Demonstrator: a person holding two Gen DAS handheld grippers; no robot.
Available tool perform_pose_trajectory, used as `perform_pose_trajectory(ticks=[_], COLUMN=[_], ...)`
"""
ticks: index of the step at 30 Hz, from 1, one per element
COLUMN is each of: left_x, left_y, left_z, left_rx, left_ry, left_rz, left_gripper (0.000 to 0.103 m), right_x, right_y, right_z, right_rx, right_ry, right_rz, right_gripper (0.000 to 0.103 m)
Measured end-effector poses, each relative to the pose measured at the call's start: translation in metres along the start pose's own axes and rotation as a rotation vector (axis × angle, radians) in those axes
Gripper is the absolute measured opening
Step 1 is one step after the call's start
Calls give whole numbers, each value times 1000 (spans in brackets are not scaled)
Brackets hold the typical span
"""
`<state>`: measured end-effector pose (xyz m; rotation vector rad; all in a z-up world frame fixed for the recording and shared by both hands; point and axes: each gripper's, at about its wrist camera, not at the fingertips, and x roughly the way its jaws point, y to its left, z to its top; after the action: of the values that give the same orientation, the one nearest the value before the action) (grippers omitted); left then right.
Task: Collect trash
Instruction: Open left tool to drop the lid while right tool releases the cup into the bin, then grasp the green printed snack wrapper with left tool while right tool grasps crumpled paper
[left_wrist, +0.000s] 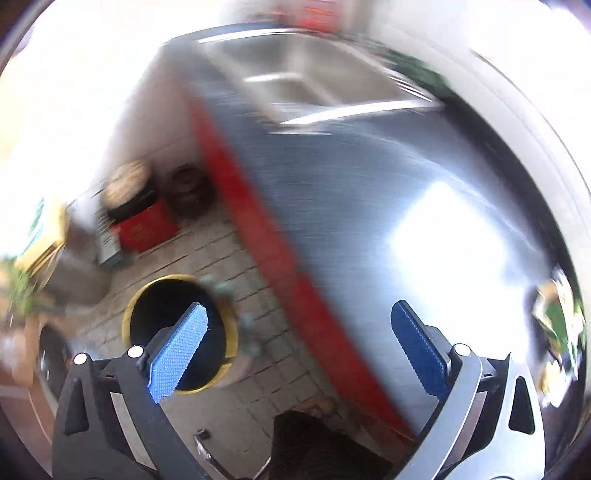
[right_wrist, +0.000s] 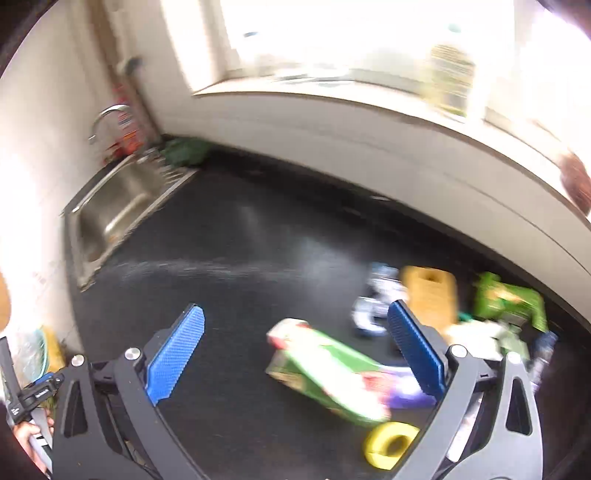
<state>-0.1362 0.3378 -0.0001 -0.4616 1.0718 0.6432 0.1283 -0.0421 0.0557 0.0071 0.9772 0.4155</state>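
both views smeared by motion. left gripper (left_wrist: 301, 341) spread wide, nothing between the jaws, hanging over the red edge of the dark surface (left_wrist: 351, 206); yellow-rimmed bin (left_wrist: 138, 306) on the tiled floor below, to its left. right gripper (right_wrist: 297, 345) also spread, empty, above the trash still on the surface: green carton (right_wrist: 325, 373) lying flat between the pads, yellow tape roll (right_wrist: 389, 445) just beside it, orange packet (right_wrist: 428, 295), green bag (right_wrist: 511, 299) and a white wrapper (right_wrist: 376, 302) farther back. sink (right_wrist: 110, 210) well apart.

risks, judged: a light grip on the wide carton lets it slip; a hasty sweep knocks the tape roll off the edge; a drop from here misses the bin.
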Motion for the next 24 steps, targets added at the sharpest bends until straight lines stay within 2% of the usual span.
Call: perform_pose_trajectory(ticks=[4, 6, 9, 15, 17, 20, 24], left_x=[11, 14, 15, 5, 1, 7, 24], left_y=[-120, -178, -246, -361, -389, -422, -440], left_z=[0, -4, -12, -40, -48, -60, -84], left_rx=[244, 354, 492, 814, 961, 1224, 1567], left_ry=[31, 45, 42, 6, -3, -4, 58], left_rz=[-133, -187, -224, -291, -312, -292, -311], left_gripper=[97, 97, 97, 97, 97, 97, 97], right_x=[-44, -59, -86, -118, -126, -135, -132], right_y=[-147, -199, -259, -322, -329, -339, -340], right_z=[-53, -92, -154, -255, -272, -292, -293], right_rx=[189, 289, 439, 679, 717, 766, 806], right_ry=[-6, 14, 46, 133, 144, 148, 144], right_rz=[-235, -304, -380, -455, -468, -472, -466], right_gripper=[96, 96, 96, 96, 96, 96, 96])
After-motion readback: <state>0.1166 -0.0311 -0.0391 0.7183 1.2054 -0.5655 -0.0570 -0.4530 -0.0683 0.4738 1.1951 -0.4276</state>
